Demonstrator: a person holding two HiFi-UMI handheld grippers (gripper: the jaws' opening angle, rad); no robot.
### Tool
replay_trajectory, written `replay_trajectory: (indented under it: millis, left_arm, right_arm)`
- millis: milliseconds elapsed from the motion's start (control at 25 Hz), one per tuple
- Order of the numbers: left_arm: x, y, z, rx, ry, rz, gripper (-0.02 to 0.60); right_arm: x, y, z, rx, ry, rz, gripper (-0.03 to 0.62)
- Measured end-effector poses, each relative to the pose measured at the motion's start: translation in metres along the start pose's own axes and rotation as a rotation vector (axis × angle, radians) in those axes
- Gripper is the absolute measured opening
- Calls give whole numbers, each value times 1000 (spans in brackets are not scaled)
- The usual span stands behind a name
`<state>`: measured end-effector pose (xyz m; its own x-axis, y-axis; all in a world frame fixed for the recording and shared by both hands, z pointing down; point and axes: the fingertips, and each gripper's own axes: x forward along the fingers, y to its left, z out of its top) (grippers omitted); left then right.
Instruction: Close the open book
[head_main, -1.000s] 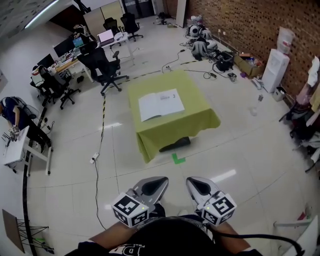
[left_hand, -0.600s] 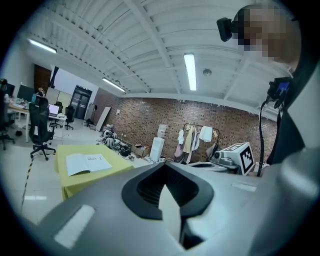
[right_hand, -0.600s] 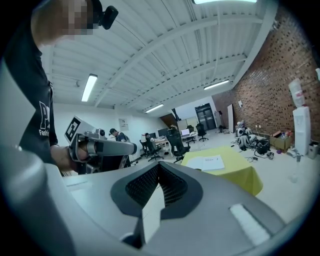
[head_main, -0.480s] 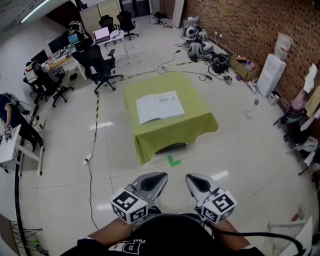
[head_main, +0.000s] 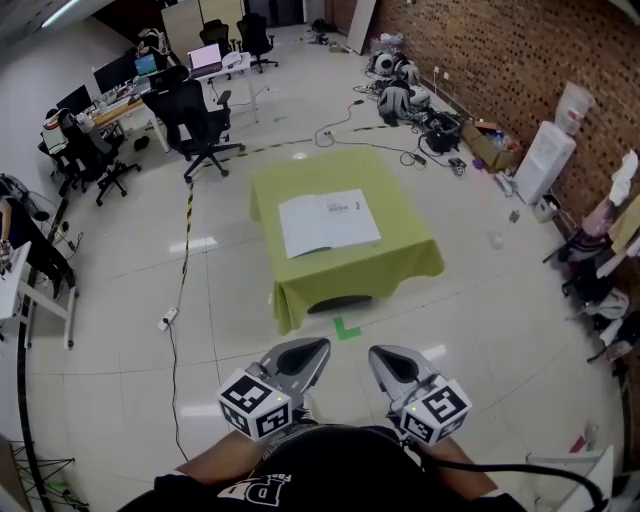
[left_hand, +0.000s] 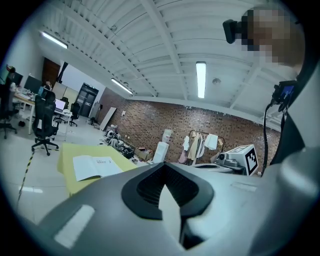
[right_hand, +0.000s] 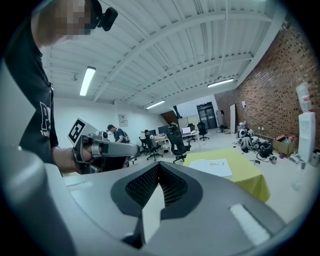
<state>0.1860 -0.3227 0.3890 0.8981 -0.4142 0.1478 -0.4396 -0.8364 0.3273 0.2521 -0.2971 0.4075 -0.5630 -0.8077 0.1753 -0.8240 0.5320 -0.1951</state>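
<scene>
Head view: both grippers low in frame, side by side, tips pointing fwd. Left gripper (head_main: 312, 350) and right gripper (head_main: 382, 356) are near each other but apart. Only this view gives you the floor layout: table (head_main: 300, 270) under a yellow-green cloth stands well ahead of your fingertips, with a green tape mark (head_main: 345, 328) on the floor between the tips and the table.

Left gripper view: left gripper (left_hand: 163, 172) jaws pressed together, nothing between them. The book (left_hand: 95, 166) sits ahead and to the left of these tips. This view alone shows the water dispenser (left_hand: 161, 150) and the clothes rack (left_hand: 200, 144) by the brick wall, past the tips. The right gripper's marker cube (left_hand: 245, 159) shows just right of the tips.

Right gripper view: right gripper (right_hand: 158, 170) jaws also together, empty. The book (right_hand: 211, 167) lies ahead and right of these tips. This view alone shows your hand (right_hand: 65, 159) on the left gripper, left of the tips, plus a person (right_hand: 118, 135) at the desks beyond.

The book (head_main: 328, 222): open, lying flat on the cloth, approx mid-table. 2 white pages spread, with a small patch of print on the right page, too small to read. Neither gripper is anywhere close to it.
</scene>
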Motion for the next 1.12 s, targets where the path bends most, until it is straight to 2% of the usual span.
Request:
replay_trajectory:
  millis: [240,760,1120]
  left_arm:
    - [-7,54,16,-4,-25,0,6]
    - [-30,146,28,-28,-19,-24,6]
    - [-30,180,28,-58,-15,-39,6]
  right_arm:
    - [50,3,5,-12,19,-7,8]
    - [143,19,12,-32,69,-28,8]
    - [175,18,12,-47,102,-42,8]
